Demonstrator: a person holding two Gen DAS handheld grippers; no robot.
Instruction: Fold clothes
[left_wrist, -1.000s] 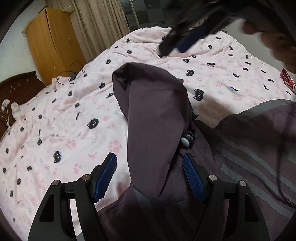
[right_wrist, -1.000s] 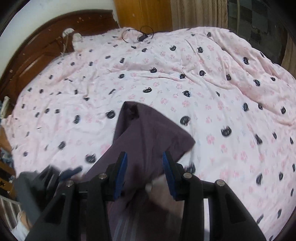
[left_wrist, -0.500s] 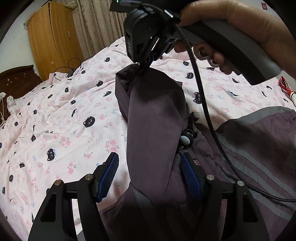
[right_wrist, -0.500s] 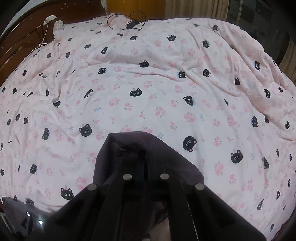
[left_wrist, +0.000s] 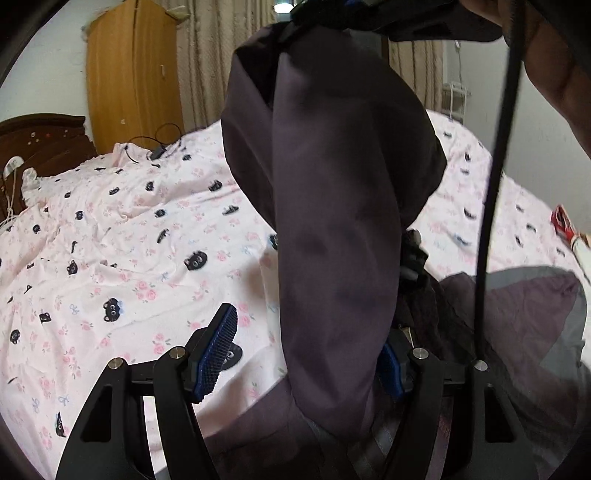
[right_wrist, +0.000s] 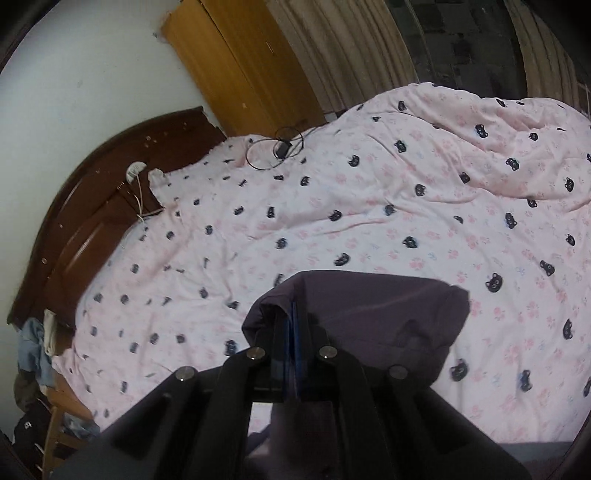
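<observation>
A dark purple jacket (left_wrist: 332, 229) is being handled over a bed covered by a pink quilt (left_wrist: 122, 258) printed with black cat faces and small flowers. The right gripper (right_wrist: 293, 332) has its two blue-padded jaws pressed together on a fold of the jacket's cloth, so that part of the garment hangs from it above the quilt. Seen from the left wrist camera, this lifted part drops as a long column of fabric straight down between the jaws of the left gripper (left_wrist: 306, 354). Those jaws stand apart: the left pad is clear of the cloth, while the right pad sits just beside it (mostly hidden behind the fabric, so contact cannot be told). The rest of the jacket, with grey stripes, lies crumpled on the bed to the right of the left gripper. A wooden wardrobe (left_wrist: 133, 74) stands beyond the bed.
</observation>
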